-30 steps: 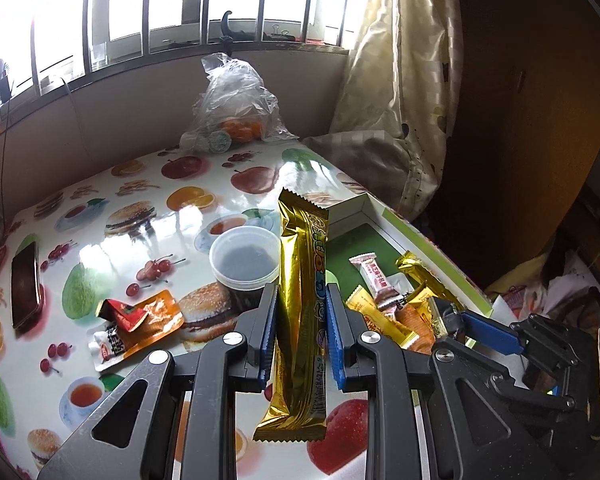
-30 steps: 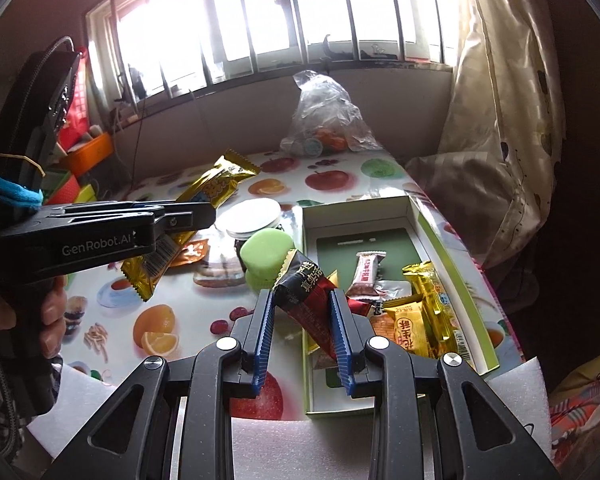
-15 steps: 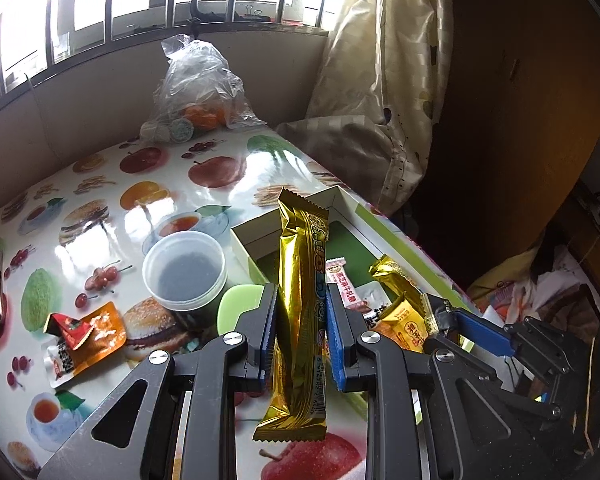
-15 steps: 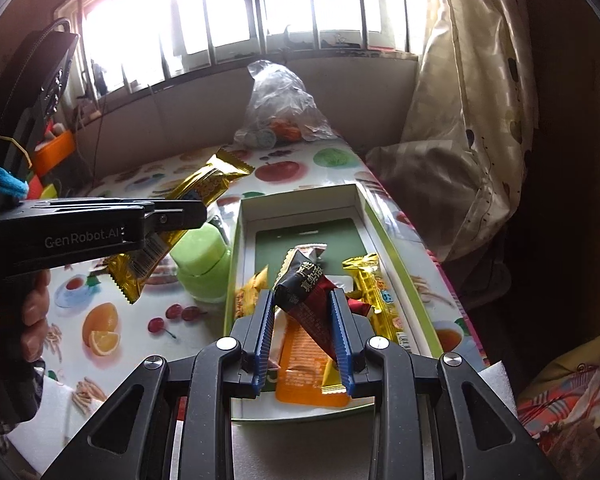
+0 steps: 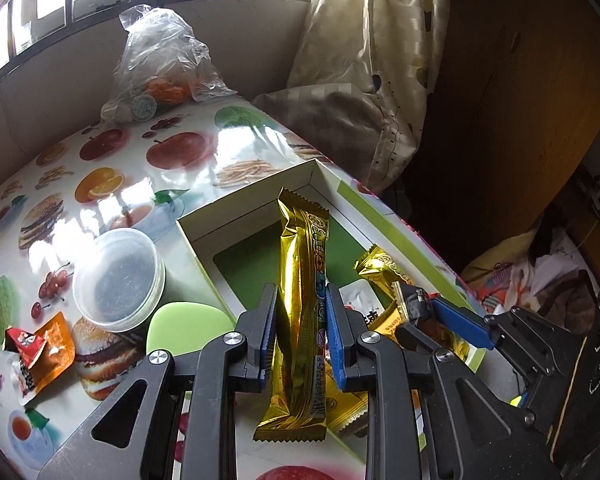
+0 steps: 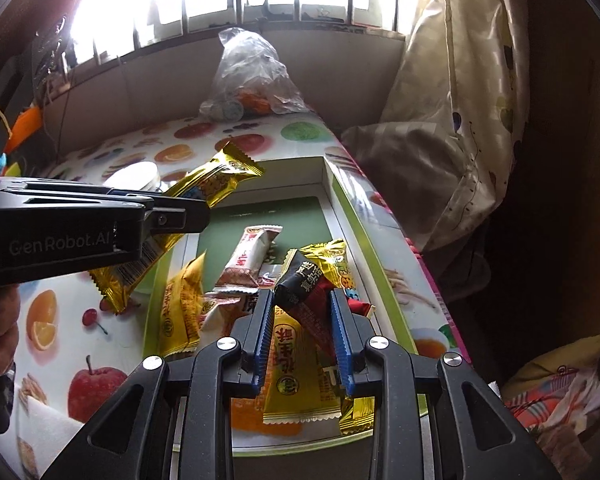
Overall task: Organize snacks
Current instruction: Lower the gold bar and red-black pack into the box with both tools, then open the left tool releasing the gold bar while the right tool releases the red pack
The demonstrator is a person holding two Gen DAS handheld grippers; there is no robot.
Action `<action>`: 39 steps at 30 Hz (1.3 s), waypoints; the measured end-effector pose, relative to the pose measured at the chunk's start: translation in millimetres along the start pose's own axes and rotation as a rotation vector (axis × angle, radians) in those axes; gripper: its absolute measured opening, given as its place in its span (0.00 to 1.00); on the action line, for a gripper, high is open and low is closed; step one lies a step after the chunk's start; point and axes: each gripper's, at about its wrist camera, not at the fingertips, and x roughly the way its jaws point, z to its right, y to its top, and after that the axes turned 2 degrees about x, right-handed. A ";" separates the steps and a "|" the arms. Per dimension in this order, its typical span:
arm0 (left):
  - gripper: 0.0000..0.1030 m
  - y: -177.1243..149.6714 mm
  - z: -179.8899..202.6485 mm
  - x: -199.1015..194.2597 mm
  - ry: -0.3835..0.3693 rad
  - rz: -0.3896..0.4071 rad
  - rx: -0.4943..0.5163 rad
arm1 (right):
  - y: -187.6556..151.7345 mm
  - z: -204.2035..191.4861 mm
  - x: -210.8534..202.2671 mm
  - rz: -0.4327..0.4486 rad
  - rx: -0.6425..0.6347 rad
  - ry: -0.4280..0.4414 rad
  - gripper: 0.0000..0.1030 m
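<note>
Over the open box (image 5: 256,210), which sits at the right edge of the fruit-patterned surface (image 5: 112,168), both grippers carry a snack each. The left gripper (image 5: 302,312) is clamped on a long gold bar (image 5: 302,280), pinched across its middle so both ends stick out free; held this way it can probably be laid flat into the green-floored box just by letting go. The right gripper (image 6: 300,312) is closed on a dark red-and-black packet (image 6: 306,292), gripped near its lower half with the top tilted left, and it hangs above the snacks already in the box: a white and pink bar (image 6: 248,256), yellow packets (image 6: 296,376) and another gold bar (image 6: 338,270). These lie loosely overlapped at the near end, leaving the far end bare, so the gold bar likely belongs there.

Left outside, an orange pouch (image 5: 44,348) with a small red wrapper on it lies beside a lidded plastic tub (image 5: 118,278) and a pale green lid (image 5: 188,328), and seems yet to be collected. A clear bag of fruit (image 5: 160,64) rests by the window wall, well apart.
</note>
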 end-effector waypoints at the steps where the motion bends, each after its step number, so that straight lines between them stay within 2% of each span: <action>1: 0.23 0.5 1.3 2.3 0.002 -0.001 0.003 | 0.2 1.0 2.3 0.001 0.001 -0.005 0.26; 21: 0.23 5.3 3.6 29.6 -0.019 -0.042 -0.014 | 11.8 2.2 19.3 0.023 -0.026 -0.012 0.28; 28: 0.23 6.3 2.7 31.0 -0.018 -0.044 -0.011 | 12.6 0.9 21.2 0.018 -0.034 -0.010 0.36; 30: 0.25 6.8 1.6 30.3 -0.020 -0.042 -0.014 | 12.6 0.8 21.4 0.017 -0.034 -0.011 0.39; 35: 0.36 7.7 0.3 25.7 -0.021 -0.028 -0.015 | 11.2 1.5 20.3 0.015 -0.029 -0.011 0.44; 39: 0.37 7.8 -1.2 22.2 -0.019 -0.023 -0.023 | 10.6 2.1 18.6 0.018 -0.023 -0.016 0.46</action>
